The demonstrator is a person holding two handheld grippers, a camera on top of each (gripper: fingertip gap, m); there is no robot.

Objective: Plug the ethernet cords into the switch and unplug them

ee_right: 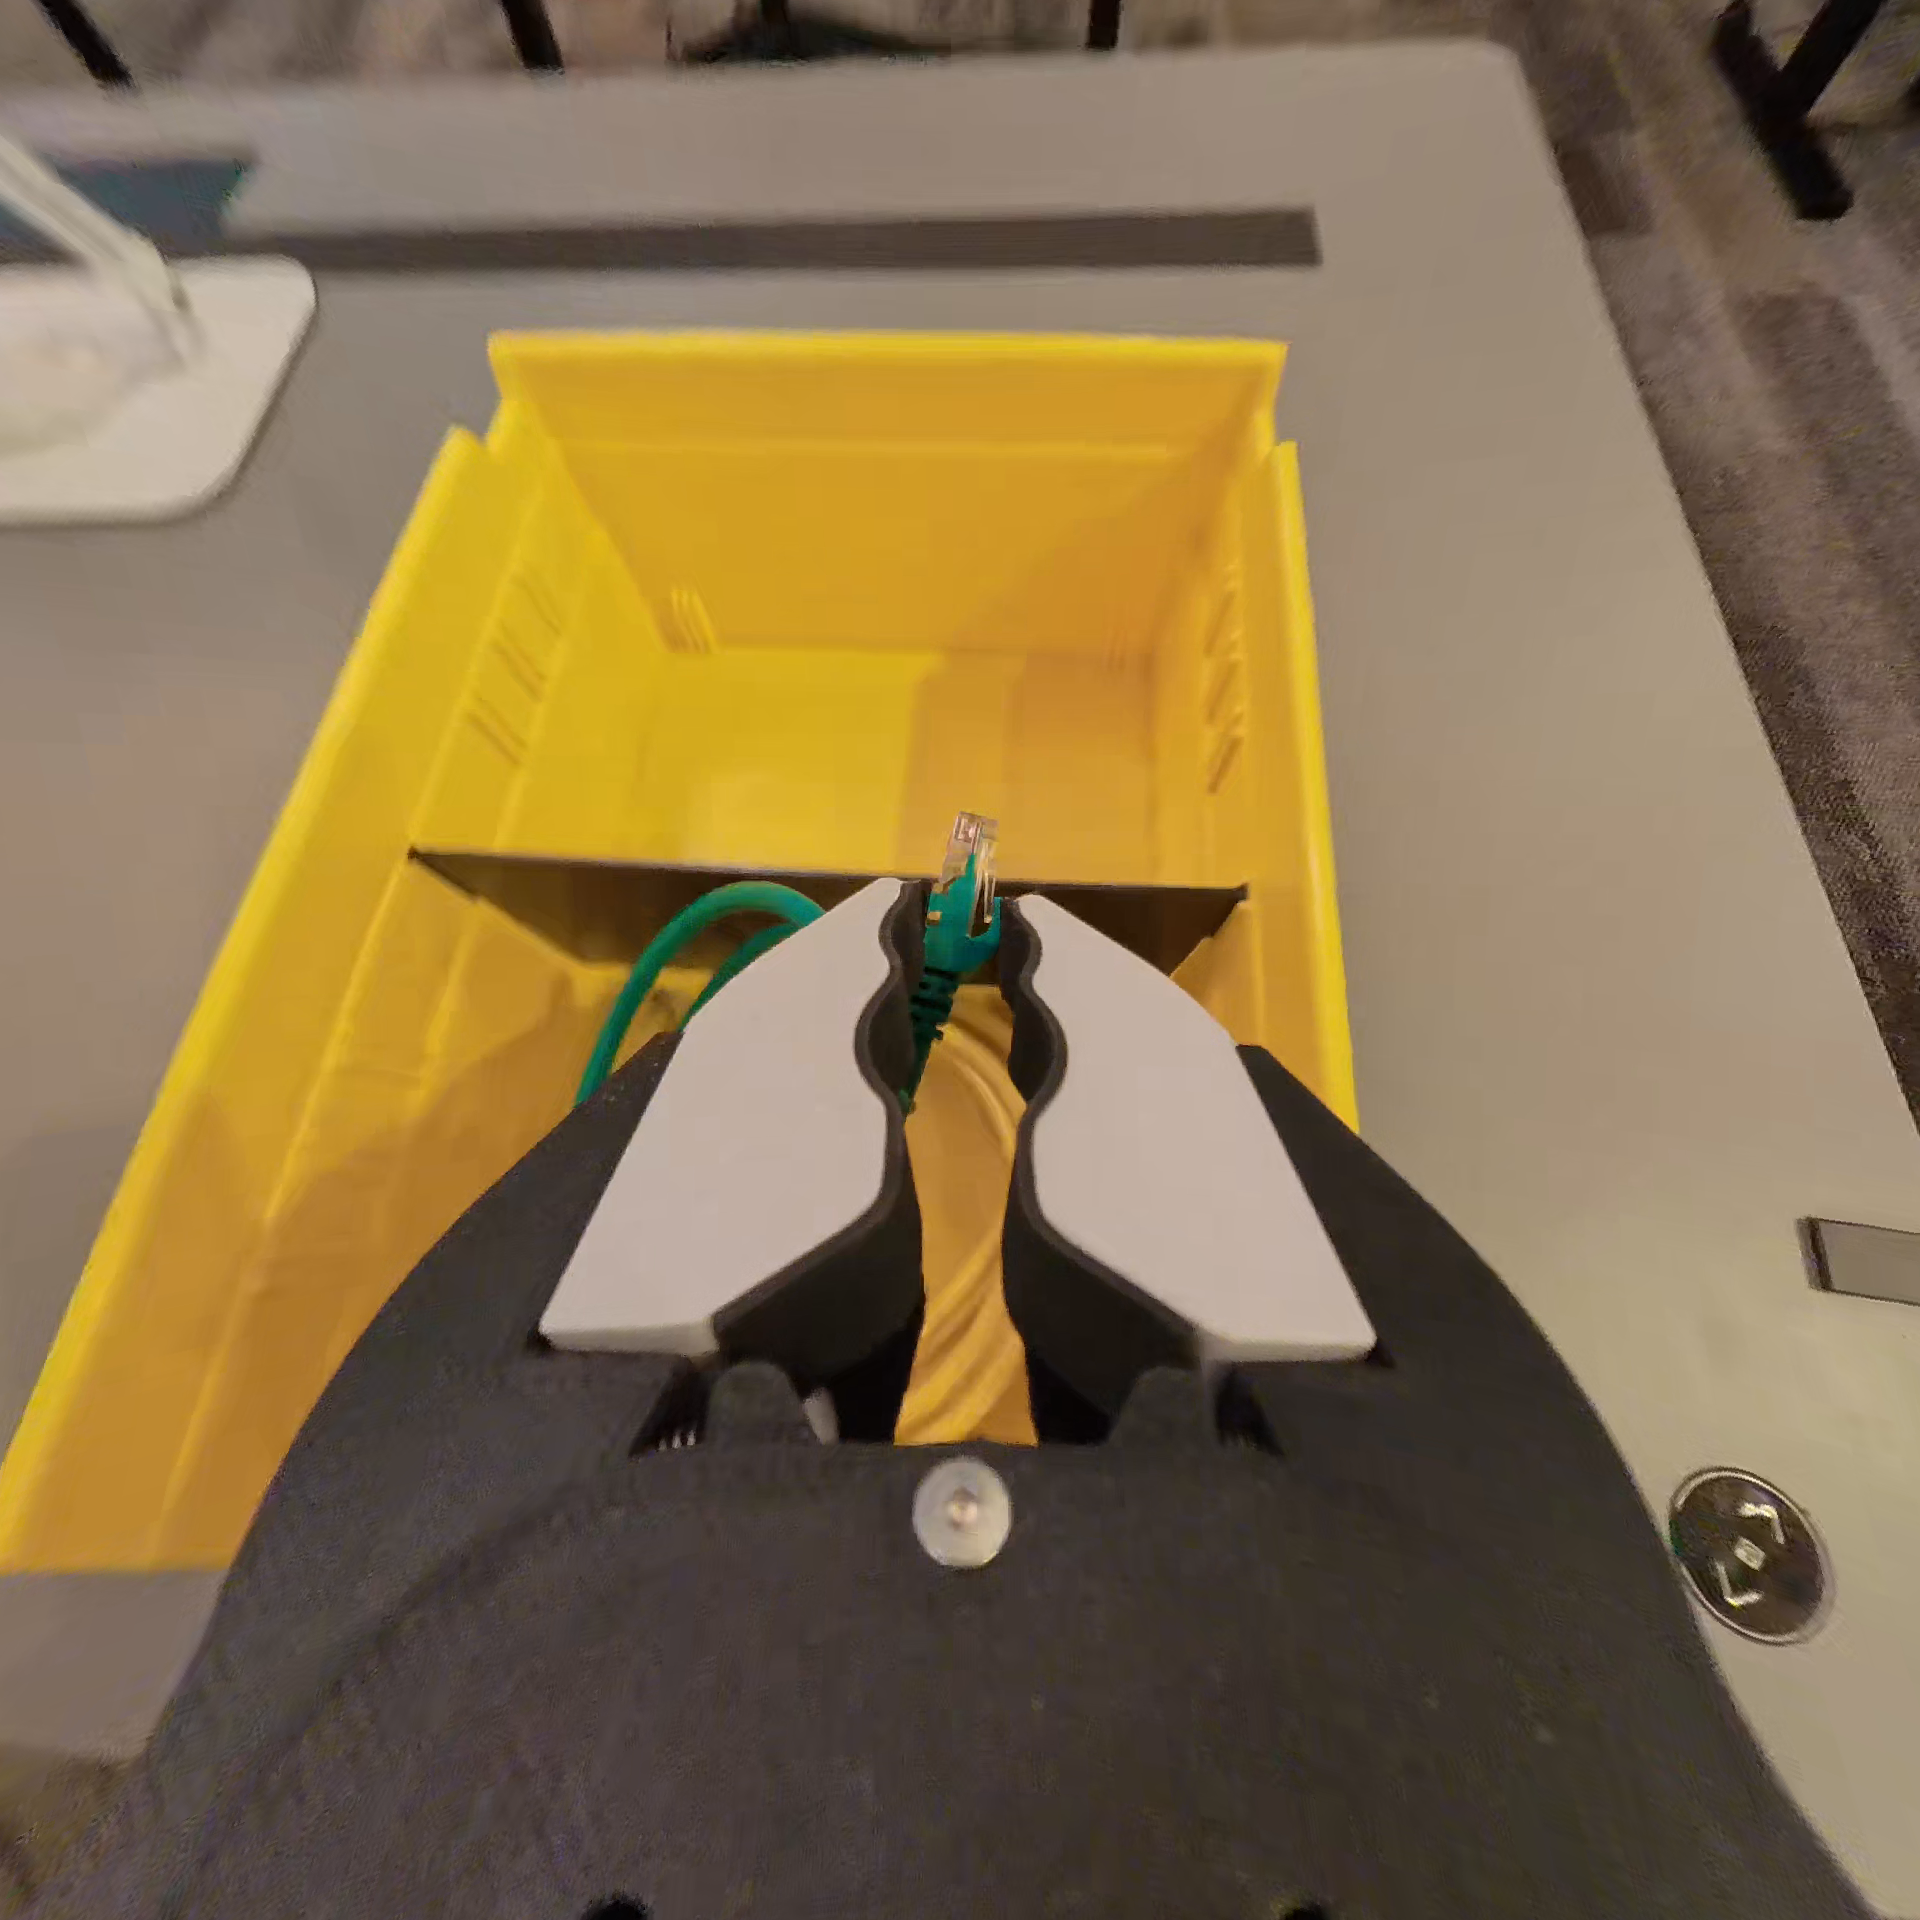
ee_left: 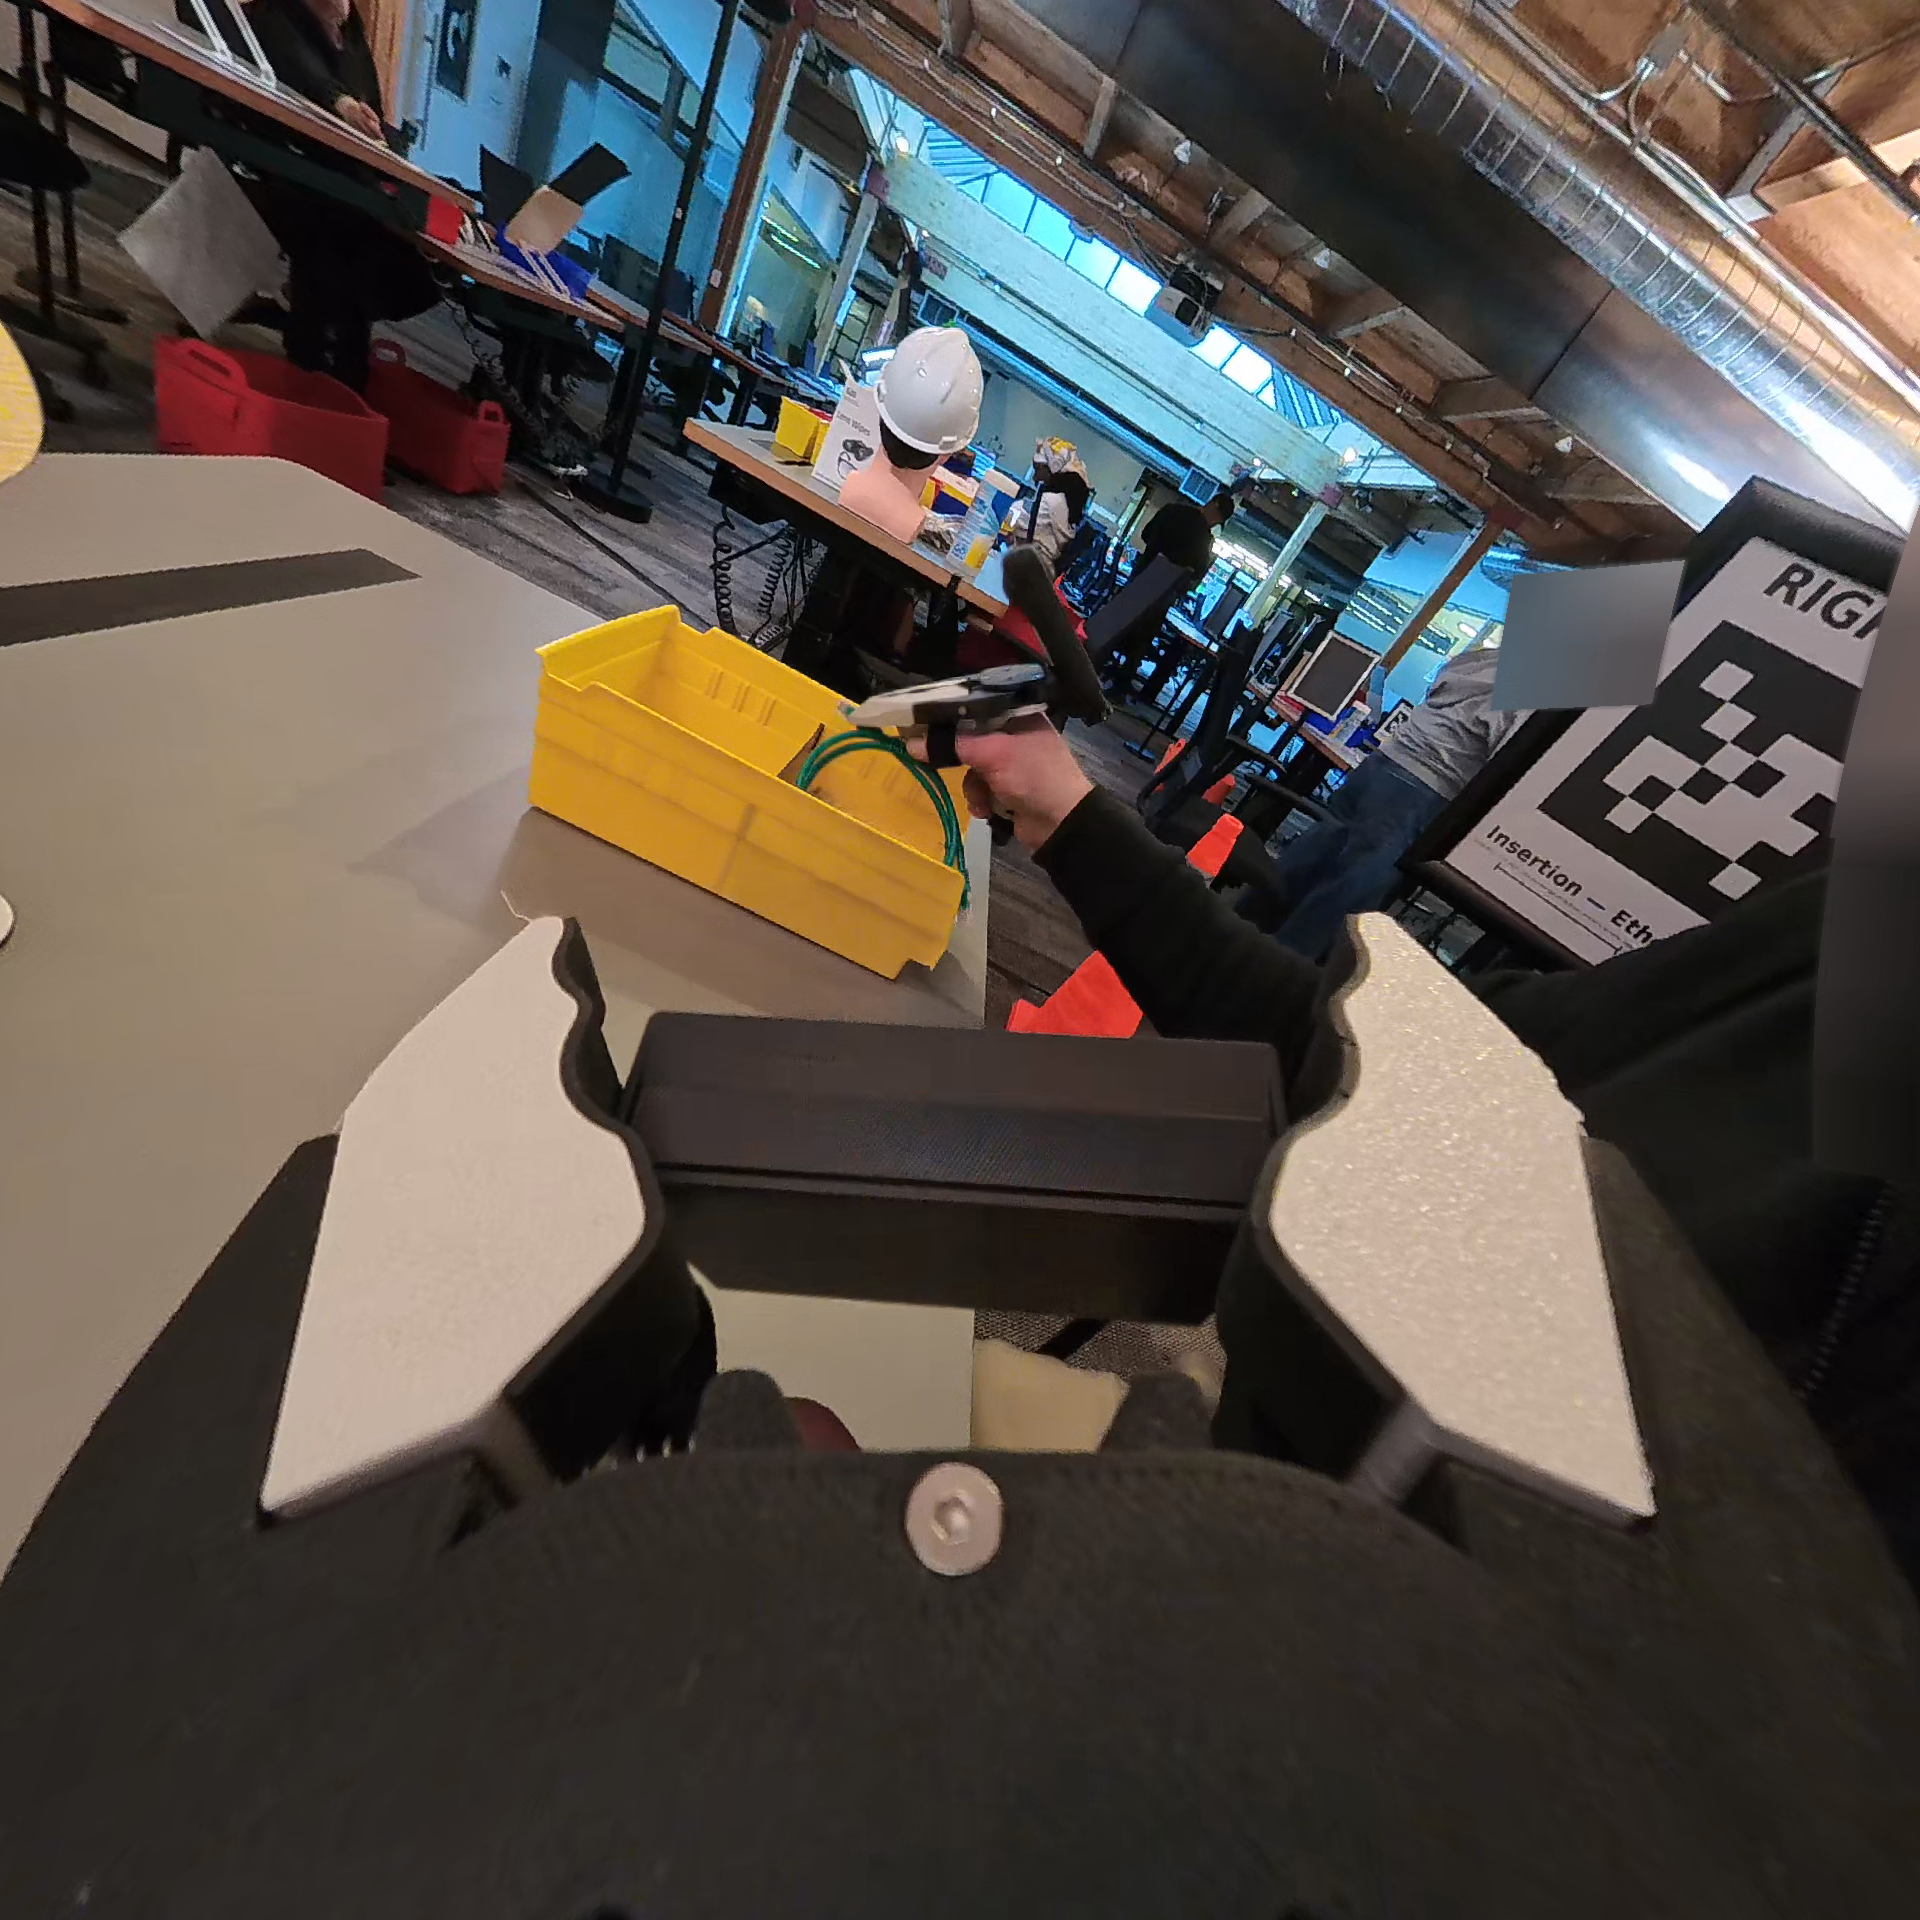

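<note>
Right wrist view: right gripper [ee_right: 961, 909] is pinched narrow on the green boot of a green ethernet cord [ee_right: 961, 925], held over the yellow bin [ee_right: 343, 1039]. Clear plug tip sticks out past the fingertips, pointing away from the camera toward the bin's far wall, long axis in line with the fingers. Rest of the cord loops back down into the near compartment, left of the gripper, in front of the dark divider [ee_right: 623, 899]. Bin sits on the grey tabletop [ee_right: 1455, 727]; a white stand base [ee_right: 156, 395] is at far left.

Left wrist view: left gripper [ee_left: 961, 1039] is spread wide and clamped on the ends of a black box, the switch [ee_left: 951, 1132], held up near the tabletop edge. Switch's long axis runs across between the fingers, level; ports not visible from here. Right gripper [ee_left: 852, 715] shows farther off in a hand [ee_left: 1013, 774], over the bin's right end, green cord hanging below it.
</note>
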